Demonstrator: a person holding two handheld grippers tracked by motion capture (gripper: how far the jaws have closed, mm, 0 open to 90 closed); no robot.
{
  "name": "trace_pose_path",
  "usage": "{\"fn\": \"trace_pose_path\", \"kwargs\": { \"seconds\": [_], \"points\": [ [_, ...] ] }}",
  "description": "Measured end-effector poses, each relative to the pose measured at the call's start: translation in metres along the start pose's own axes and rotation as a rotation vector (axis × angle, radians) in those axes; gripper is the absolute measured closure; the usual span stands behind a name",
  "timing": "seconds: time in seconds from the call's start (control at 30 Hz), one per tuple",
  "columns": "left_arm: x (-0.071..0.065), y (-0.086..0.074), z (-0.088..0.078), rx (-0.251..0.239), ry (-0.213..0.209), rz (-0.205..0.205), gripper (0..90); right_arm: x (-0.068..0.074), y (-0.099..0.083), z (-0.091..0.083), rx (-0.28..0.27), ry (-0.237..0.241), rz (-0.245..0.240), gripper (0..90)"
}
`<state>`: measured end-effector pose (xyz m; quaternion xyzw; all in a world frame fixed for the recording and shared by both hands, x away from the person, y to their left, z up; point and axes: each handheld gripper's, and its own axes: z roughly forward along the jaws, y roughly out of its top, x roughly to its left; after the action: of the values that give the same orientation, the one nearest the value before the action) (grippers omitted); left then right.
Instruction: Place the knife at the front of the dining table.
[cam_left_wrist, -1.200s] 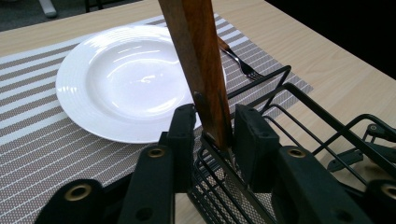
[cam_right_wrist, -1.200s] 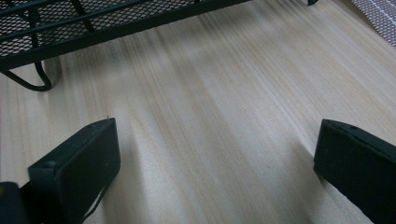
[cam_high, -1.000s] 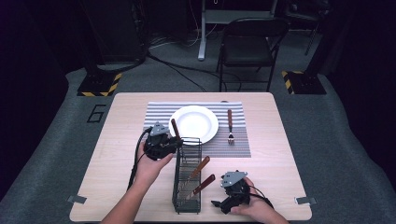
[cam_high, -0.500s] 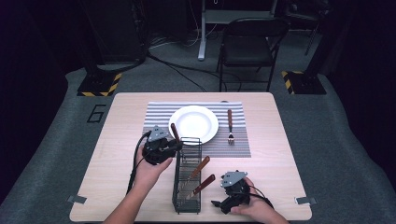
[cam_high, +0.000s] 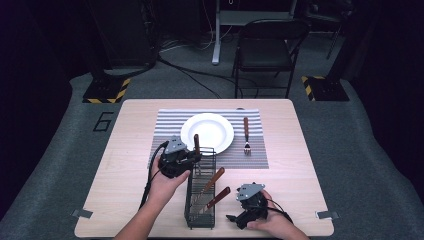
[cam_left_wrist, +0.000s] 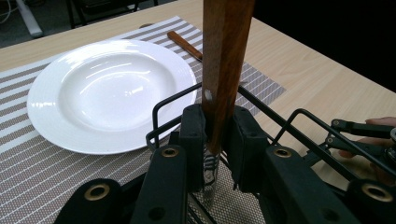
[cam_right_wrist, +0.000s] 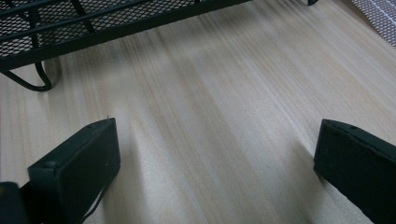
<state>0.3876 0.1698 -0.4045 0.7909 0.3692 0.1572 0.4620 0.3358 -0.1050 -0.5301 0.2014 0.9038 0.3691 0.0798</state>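
Observation:
My left gripper (cam_high: 192, 157) (cam_left_wrist: 217, 126) is shut on the upright wooden handle (cam_left_wrist: 226, 56) (cam_high: 196, 142) of a utensil. Its jaws have just been closing on that handle. The utensil's metal end reaches down inside the far end of the black wire caddy (cam_high: 200, 200) (cam_left_wrist: 280, 116). Two more wooden-handled utensils (cam_high: 216, 177) (cam_high: 220, 196) lean in the caddy. My right gripper (cam_high: 235, 220) (cam_right_wrist: 217, 158) stands open, low over bare table to the right of the caddy (cam_right_wrist: 93, 23), with nothing between its jaws.
A white plate (cam_high: 207, 132) (cam_left_wrist: 107, 93) sits on a striped placemat (cam_high: 170, 122) just beyond the caddy. A wooden-handled fork (cam_high: 246, 135) (cam_left_wrist: 184, 44) lies on the mat right of the plate. A folding chair (cam_high: 265, 50) stands behind the table.
My left gripper and the handle it holds have shifted slightly right, up against the caddy's far end. The right gripper has stayed put.

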Motion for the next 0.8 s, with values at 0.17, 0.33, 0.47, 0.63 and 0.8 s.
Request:
{"fn": "trace_pose_path", "kwargs": {
  "seconds": [0.17,0.33,0.47,0.63,0.8],
  "points": [
    [-0.002,0.006,-0.004,-0.007,-0.008,0.001,80.0,0.000,0.000,0.000,0.000,0.001,0.000,0.0],
    [0.000,0.012,-0.012,-0.024,0.002,0.000,80.0,0.000,0.000,0.000,0.000,0.000,0.000,0.0],
    [0.002,0.016,-0.017,-0.034,-0.002,0.000,80.0,0.000,0.000,0.000,0.000,0.000,0.001,0.0],
    [0.001,0.027,-0.027,-0.050,-0.005,0.000,80.0,0.000,0.000,0.000,-0.001,-0.001,0.000,0.0],
    [-0.002,0.035,-0.035,-0.050,0.006,0.028,80.0,0.000,0.000,0.000,0.000,0.000,0.000,0.0]
  ]
}}
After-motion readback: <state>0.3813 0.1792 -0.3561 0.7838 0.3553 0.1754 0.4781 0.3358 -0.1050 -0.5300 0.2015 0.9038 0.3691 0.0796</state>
